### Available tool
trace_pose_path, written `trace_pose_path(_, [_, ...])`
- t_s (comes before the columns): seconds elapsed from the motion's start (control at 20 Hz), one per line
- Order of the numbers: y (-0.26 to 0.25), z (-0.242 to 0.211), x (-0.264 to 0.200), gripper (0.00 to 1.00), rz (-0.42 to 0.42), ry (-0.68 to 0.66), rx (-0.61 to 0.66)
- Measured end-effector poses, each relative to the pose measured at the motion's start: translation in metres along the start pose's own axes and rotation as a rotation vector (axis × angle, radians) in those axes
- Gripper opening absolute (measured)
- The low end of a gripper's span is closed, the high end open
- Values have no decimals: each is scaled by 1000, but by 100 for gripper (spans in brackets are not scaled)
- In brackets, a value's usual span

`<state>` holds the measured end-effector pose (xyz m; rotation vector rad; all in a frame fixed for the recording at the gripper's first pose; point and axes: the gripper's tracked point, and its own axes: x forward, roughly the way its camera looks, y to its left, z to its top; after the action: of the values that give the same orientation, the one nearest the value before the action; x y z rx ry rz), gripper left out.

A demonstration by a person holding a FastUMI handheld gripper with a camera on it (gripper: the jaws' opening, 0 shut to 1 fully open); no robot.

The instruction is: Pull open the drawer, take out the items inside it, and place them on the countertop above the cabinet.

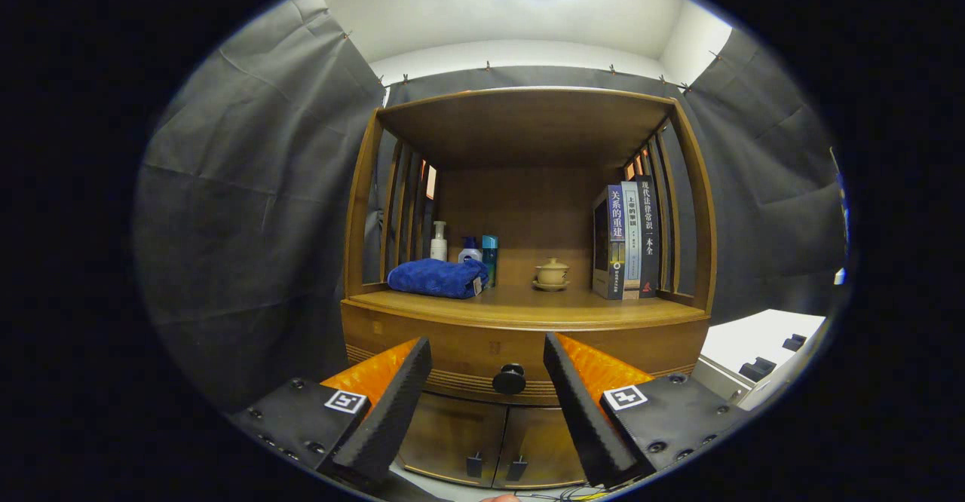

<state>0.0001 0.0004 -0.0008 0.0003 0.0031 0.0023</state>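
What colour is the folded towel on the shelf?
Blue. The towel shows clearly in the gripper view, beyond the open hand-held gripper.

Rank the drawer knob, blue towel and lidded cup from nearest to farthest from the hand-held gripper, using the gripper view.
The hand-held gripper is open.
1. Drawer knob: between the fingers, just ahead.
2. Blue towel: on the countertop, left.
3. Lidded cup: farther back, near the middle.
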Motion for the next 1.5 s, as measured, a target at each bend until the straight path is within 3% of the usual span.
trace_pose_path(0.5, [-4,11,6,98,15,1,55])
trace_pose_path(0.75, [-48,36,56,98,-104,-23,86])
trace_pose_path(1.0, [-49,-4,89,98,-118,110,145])
trace_pose_path(1.4, [-24,-81,107,98,-52,359,86])
trace_pose_path(1.5, [-20,-98,110,93,-42,415,102])
